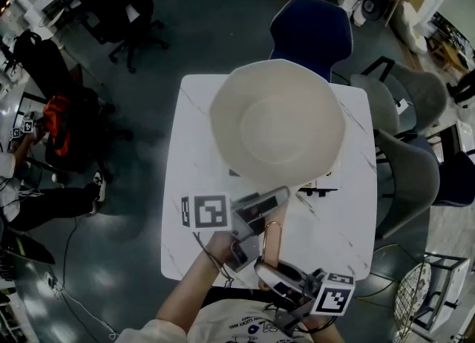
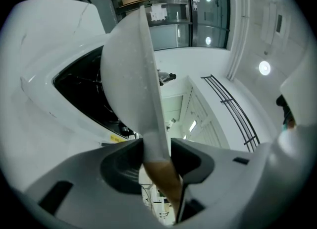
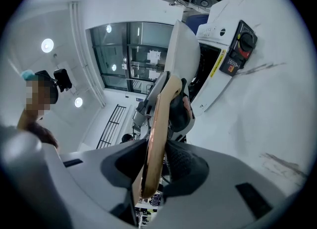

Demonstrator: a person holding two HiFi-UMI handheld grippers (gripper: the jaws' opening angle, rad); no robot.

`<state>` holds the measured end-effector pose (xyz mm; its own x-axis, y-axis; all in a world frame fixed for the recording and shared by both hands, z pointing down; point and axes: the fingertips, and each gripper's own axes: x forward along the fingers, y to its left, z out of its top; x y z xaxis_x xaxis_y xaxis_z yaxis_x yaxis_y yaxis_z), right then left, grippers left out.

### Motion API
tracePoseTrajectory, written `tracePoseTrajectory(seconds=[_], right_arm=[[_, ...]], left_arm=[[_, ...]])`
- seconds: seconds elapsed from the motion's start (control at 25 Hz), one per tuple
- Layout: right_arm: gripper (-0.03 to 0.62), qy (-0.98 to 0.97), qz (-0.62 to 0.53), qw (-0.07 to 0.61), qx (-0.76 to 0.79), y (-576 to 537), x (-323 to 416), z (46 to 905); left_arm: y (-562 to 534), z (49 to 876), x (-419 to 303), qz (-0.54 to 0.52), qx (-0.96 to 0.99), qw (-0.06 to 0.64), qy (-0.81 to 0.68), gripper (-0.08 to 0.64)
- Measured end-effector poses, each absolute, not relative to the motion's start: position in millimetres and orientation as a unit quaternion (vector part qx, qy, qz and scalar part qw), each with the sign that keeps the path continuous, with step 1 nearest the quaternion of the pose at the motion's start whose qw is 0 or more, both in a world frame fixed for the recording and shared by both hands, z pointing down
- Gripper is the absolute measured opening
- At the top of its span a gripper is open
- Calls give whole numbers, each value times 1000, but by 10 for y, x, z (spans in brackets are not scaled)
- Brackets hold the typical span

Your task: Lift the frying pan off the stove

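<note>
1. Tabletop (image 1: 185, 156), white with faint grey veins, fills the middle of the head view on a dark floor.
2. Chairs stand around it: a blue chair (image 1: 310, 33) at the far edge and grey chairs (image 1: 404, 178) along the right side.
3. The cream frying pan (image 1: 277, 122) is held over the far half of the table with its open side up. It looks raised off the stove (image 3: 223, 25), which it hides almost wholly in the head view.
4. The stove sits on the table. It has a white body, a black top and a dark panel with a red-and-black knob (image 3: 243, 42) on its near right face.
5. The left gripper (image 2: 157, 152) is clenched on the pan's handle (image 1: 272, 241). Both pads touch it just where the cream neck meets the tan wood, near the pan's bowl.
6. The right gripper (image 3: 156, 166) grasps the same handle nearer the person, at its tan end. Its ribbed pads press on both sides, and the left gripper shows just beyond it along the handle.
7. Two marker cubes show in the head view. The left cube (image 1: 205, 212) is left of the handle and the right cube (image 1: 332, 295) is at the near right.
</note>
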<state>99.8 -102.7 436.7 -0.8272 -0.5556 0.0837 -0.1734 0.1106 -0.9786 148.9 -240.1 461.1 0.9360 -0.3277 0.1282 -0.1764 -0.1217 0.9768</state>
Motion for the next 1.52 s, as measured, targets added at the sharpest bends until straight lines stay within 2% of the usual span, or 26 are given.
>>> tracePoseTrajectory(seconds=[0.96, 1.28, 1.52], right_arm=[[135, 744, -605, 141, -245, -991, 927, 4325], [137, 755, -592, 143, -245, -1014, 938, 4202], [138, 765, -585, 137, -232, -983, 852, 4133]], left_arm=[[-2364, 4552, 1486, -59, 768, 614, -175, 178], [-2389, 4461, 1422, -102, 744, 637, -172, 178], [-2383, 4358, 1296, -111, 754, 622, -183, 178]])
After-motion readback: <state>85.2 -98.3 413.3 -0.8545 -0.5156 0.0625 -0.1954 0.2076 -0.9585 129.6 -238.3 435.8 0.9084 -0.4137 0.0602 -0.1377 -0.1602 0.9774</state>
